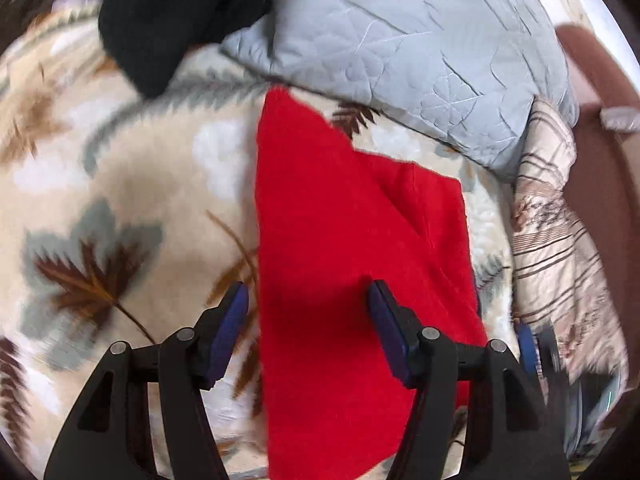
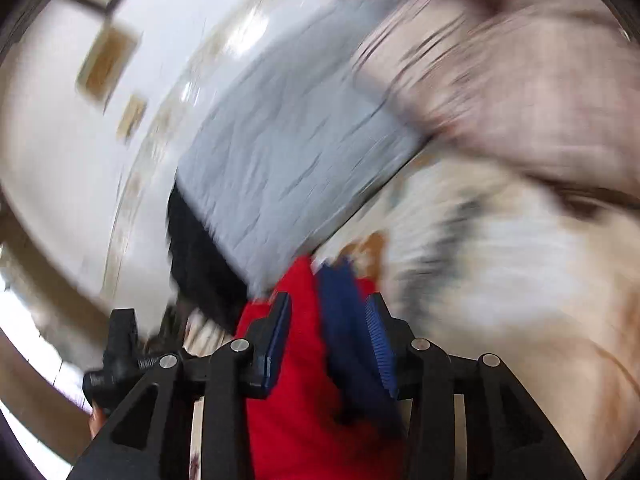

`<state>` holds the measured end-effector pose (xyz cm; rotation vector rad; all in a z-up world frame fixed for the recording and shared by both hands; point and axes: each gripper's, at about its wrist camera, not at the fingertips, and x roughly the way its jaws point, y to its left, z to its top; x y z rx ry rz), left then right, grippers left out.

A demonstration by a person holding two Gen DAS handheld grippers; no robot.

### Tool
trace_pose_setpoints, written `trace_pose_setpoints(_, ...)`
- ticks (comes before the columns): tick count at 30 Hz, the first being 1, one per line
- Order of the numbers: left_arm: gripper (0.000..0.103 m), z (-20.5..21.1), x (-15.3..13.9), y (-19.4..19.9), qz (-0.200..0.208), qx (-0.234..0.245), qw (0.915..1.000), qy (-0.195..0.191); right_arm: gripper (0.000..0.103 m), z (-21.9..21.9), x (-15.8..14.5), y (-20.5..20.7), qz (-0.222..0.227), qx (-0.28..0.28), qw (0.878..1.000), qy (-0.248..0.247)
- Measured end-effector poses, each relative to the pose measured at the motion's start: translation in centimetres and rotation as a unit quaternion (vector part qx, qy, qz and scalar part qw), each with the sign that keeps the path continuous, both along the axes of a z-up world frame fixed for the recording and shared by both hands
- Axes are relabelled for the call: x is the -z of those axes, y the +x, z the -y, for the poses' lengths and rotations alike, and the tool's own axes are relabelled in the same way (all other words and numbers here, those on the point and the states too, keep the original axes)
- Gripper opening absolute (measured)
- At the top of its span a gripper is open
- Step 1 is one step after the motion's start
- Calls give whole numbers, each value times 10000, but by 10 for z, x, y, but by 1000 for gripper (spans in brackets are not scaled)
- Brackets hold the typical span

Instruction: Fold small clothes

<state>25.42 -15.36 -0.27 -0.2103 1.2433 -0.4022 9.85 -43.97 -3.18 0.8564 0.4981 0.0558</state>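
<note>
Red garment [image 1: 352, 240] lies flat on leaf-print blanket [image 1: 120, 200], near grey pillow [image 1: 400, 48]. Left gripper [image 1: 308, 300] jaws apart above it, empty. Right gripper [image 2: 328, 316] part-open, cloth between its pads [image 2: 280, 320], grip unclear.

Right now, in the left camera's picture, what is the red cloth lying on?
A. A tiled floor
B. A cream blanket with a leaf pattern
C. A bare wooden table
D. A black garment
B: the red cloth lies spread on the cream blanket with brown and grey leaves, which shows on both sides of it; the black garment lies apart, further back.
</note>
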Motion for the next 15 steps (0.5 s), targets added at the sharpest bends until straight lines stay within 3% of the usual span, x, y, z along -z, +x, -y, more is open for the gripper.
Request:
trace_pose_setpoints(2,62,-4,3,-5,0,-56,9996,-283,41,-4,8,37,-425,-298,9986,-109)
trace_pose_setpoints(5,62,1,3,-7,24,24,9995,-298,41,-17,18,70,-902,-752,9918,-496)
trace_pose_setpoints(6,62,2,1,-8,60,64,9996,-264,36,-25,22,76,-1030,-972,9877,-665)
trace_pose_setpoints(8,64,4,-2,-9,143,125,9998,-82,20,-41,16,76,-994,-1197,9781,-1380)
trace_pose_setpoints(10,64,6,-8,-15,366,182,9991,132,16,-53,3,64,-720,-1193,9699,-1998)
trace_pose_setpoints(13,77,10,-8,-27,842,248,9941,643,15,-41,1,38,-357,-732,9825,-1677)
trace_pose_setpoints(15,84,13,-2,-33,1014,385,9918,680,15,-24,21,34,-531,-438,9908,-1166)
